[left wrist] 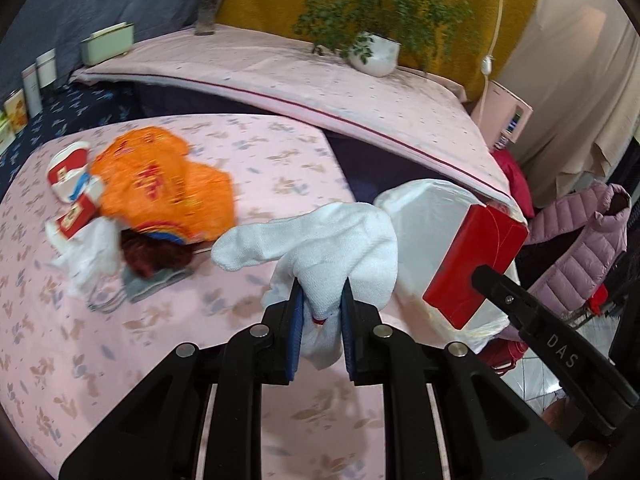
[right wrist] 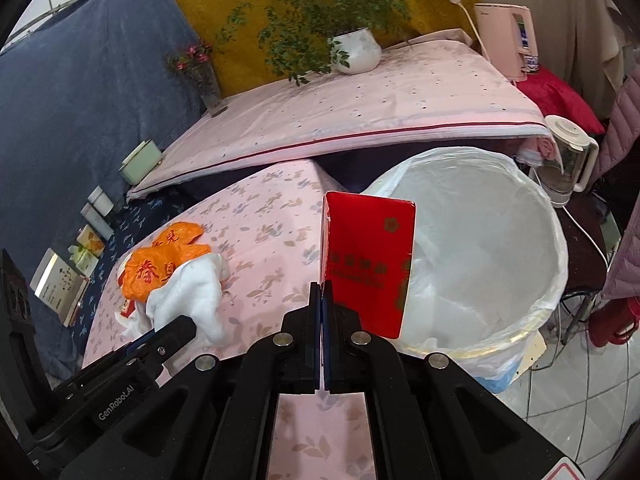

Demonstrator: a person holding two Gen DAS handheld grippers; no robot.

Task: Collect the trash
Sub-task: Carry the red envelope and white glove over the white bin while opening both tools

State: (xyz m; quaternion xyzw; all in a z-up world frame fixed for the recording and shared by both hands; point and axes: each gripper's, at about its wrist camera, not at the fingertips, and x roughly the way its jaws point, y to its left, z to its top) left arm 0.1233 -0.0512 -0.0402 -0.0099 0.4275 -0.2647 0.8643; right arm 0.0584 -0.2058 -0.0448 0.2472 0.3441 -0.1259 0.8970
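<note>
While both grippers are carrying trash toward the lined bin (right wrist: 492,240), the step in hand looks like the drop-off, so it is worth doing cleanly. The left gripper (left wrist: 320,300) is pinching a crumpled white cloth (left wrist: 320,236) between narrow blue pads, the cloth bulging out above them and hanging over the pink flowered tabletop (left wrist: 120,360), just short of the bin's near edge. The right gripper (right wrist: 322,292) is clamping tight on the lower left corner of a red carton (right wrist: 366,264), jaws nearly touching, carton standing upright and hanging beside the bin rim, partly over the white liner (right wrist: 460,304). Judging by that thin corner grip, the carton is likely swinging easily, so it is better to be bringing it fully over the opening before letting go, otherwise it may be clipping the rim and tipping onto the table. The cloth needs more travel rightward; releasing early is dropping it on the table. More trash is waiting on the far left of the table: an orange bag (left wrist: 160,192), red-and-white packets (left wrist: 68,172) and white tissue (left wrist: 80,256), all piled touching each other.
</note>
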